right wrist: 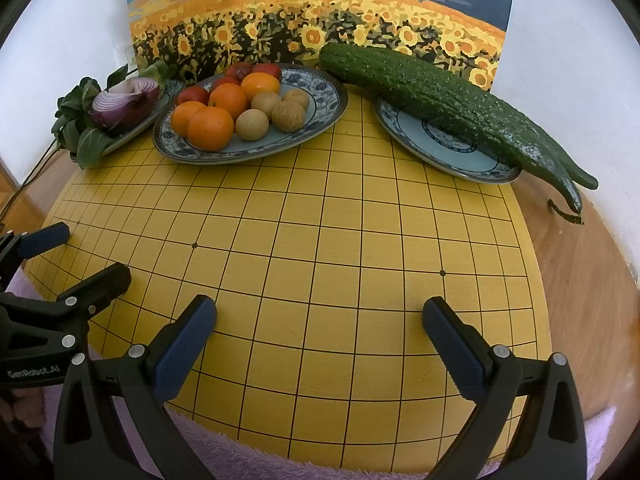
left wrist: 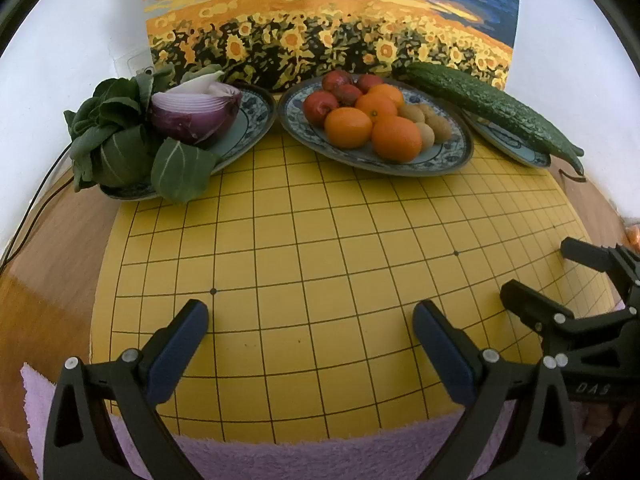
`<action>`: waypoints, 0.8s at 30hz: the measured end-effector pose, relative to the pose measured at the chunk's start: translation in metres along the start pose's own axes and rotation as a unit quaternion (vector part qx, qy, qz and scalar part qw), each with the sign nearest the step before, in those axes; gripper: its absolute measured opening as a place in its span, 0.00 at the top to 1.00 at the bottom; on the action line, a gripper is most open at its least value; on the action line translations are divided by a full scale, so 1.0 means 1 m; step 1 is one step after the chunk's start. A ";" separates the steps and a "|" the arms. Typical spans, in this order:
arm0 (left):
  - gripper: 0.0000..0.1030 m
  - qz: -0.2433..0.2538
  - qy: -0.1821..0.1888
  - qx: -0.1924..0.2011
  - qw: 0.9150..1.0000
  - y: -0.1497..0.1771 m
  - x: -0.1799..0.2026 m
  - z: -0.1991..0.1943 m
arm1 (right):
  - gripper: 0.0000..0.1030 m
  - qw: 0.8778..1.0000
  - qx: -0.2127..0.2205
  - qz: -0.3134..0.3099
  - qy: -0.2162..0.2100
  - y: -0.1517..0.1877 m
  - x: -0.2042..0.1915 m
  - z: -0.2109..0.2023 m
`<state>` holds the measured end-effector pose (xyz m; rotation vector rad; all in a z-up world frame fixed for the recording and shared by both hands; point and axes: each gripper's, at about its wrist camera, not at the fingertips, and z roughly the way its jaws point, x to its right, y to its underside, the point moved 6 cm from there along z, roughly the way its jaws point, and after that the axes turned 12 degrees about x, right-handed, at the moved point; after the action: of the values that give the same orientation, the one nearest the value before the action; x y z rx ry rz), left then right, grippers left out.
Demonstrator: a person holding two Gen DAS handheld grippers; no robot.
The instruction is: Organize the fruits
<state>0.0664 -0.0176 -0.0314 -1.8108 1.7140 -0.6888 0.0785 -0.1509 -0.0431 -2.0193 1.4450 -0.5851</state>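
The middle blue-patterned plate (left wrist: 440,160) (right wrist: 320,92) holds several oranges (left wrist: 396,138) (right wrist: 211,128), red fruits (left wrist: 320,107) (right wrist: 192,96) and small brown fruits (left wrist: 438,128) (right wrist: 288,116). A long cucumber (left wrist: 492,108) (right wrist: 440,96) lies across the right plate (left wrist: 516,146) (right wrist: 452,156). Half a red onion (left wrist: 196,116) (right wrist: 124,106) and leafy greens (left wrist: 116,140) (right wrist: 76,128) sit on the left plate (left wrist: 256,116) (right wrist: 132,128). My left gripper (left wrist: 310,316) (right wrist: 90,254) and right gripper (left wrist: 538,268) (right wrist: 320,308) hover side by side over the near part of the board, both open and holding nothing.
All three plates stand at the far edge of a yellow gridded board (left wrist: 320,240) (right wrist: 320,220) on a wooden table (right wrist: 580,280). A sunflower painting (left wrist: 328,20) leans on the white wall behind. A purple towel (left wrist: 320,456) lies under the near edge. A dark cable (left wrist: 36,208) runs at the left.
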 end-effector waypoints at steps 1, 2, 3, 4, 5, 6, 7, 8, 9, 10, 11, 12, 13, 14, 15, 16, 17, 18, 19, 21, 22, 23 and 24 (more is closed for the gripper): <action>0.00 0.000 0.000 0.000 1.000 0.000 0.000 0.000 | 0.00 1.000 -0.001 -0.001 0.000 0.000 0.000 0.000; 0.00 0.000 0.000 0.001 1.000 0.000 0.000 0.000 | 0.00 1.000 -0.001 -0.001 -0.001 0.000 0.001 0.001; 0.00 -0.001 -0.001 0.001 1.000 0.000 0.000 0.000 | 0.00 1.000 -0.002 -0.002 -0.002 0.000 0.001 0.001; 0.00 -0.001 -0.001 0.002 1.000 0.000 0.000 0.000 | 0.00 1.000 -0.002 -0.002 -0.002 0.000 0.001 0.001; 0.00 -0.001 -0.001 0.002 1.000 0.000 0.000 0.000 | 0.00 1.000 -0.001 -0.002 -0.002 0.000 0.001 0.001; 0.00 -0.001 -0.001 0.002 1.000 0.000 0.000 0.000 | 0.00 1.000 0.000 -0.002 -0.002 0.000 0.001 0.001; 0.00 -0.001 -0.001 0.002 1.000 0.000 0.000 0.000 | 0.00 1.000 -0.001 -0.002 -0.002 -0.001 0.001 0.001; 0.00 -0.001 0.000 0.002 1.000 0.000 0.000 0.000 | 0.00 1.000 -0.001 -0.003 -0.002 -0.001 0.001 0.001; 0.00 -0.001 0.000 0.002 1.000 0.000 0.000 0.000 | 0.00 1.000 -0.002 -0.002 -0.002 -0.001 0.001 0.001; 0.00 -0.001 0.000 0.002 1.000 0.000 -0.001 0.000 | 0.00 1.000 -0.002 -0.002 -0.002 0.000 0.001 0.001; 0.00 -0.001 0.000 0.002 1.000 -0.001 -0.001 0.000 | 0.00 1.000 -0.002 -0.002 -0.002 0.000 0.001 0.001; 0.00 -0.001 0.000 0.002 1.000 -0.001 -0.001 0.000 | 0.00 1.000 -0.002 -0.002 -0.002 0.000 0.001 0.001; 0.00 -0.001 0.000 0.002 1.000 -0.001 -0.001 0.000 | 0.00 1.000 -0.002 -0.002 -0.002 0.000 0.001 0.001; 0.00 -0.001 0.000 0.002 1.000 -0.001 -0.001 0.000 | 0.00 1.000 -0.002 -0.002 -0.002 0.000 0.001 0.001; 0.00 -0.001 0.000 0.002 1.000 -0.001 -0.001 0.000 | 0.00 1.000 -0.001 -0.002 -0.002 0.000 0.001 0.001; 0.00 -0.001 -0.001 0.002 1.000 -0.001 -0.001 0.000 | 0.00 1.000 -0.001 -0.002 -0.002 0.000 0.001 0.001; 0.00 -0.001 -0.001 0.002 1.000 -0.001 -0.001 0.000 | 0.00 1.000 -0.002 -0.002 -0.002 0.000 0.001 0.001; 0.00 -0.002 0.000 0.002 1.000 -0.001 -0.001 0.000 | 0.00 1.000 -0.002 -0.002 -0.002 0.000 0.001 0.001; 0.00 -0.001 0.000 0.002 1.000 -0.001 -0.001 0.000 | 0.00 1.000 -0.002 -0.002 -0.002 0.000 0.001 0.001; 0.00 -0.001 0.000 0.002 1.000 -0.001 -0.001 0.000 | 0.00 1.000 -0.002 -0.002 -0.002 0.000 0.001 0.001; 0.00 -0.001 0.000 0.002 1.000 -0.001 -0.001 0.000 | 0.00 1.000 -0.002 -0.002 -0.002 0.000 0.001 0.001; 0.00 -0.001 0.000 0.002 1.000 -0.001 -0.001 0.000 | 0.00 1.000 -0.002 -0.002 -0.002 0.000 0.001 0.001; 0.00 -0.001 0.000 0.002 1.000 -0.001 -0.001 0.000 | 0.00 1.000 -0.002 -0.002 -0.002 0.000 0.001 0.001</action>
<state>0.0675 -0.0160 -0.0308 -1.8101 1.7089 -0.6924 0.0795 -0.1514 -0.0438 -2.0252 1.4412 -0.5808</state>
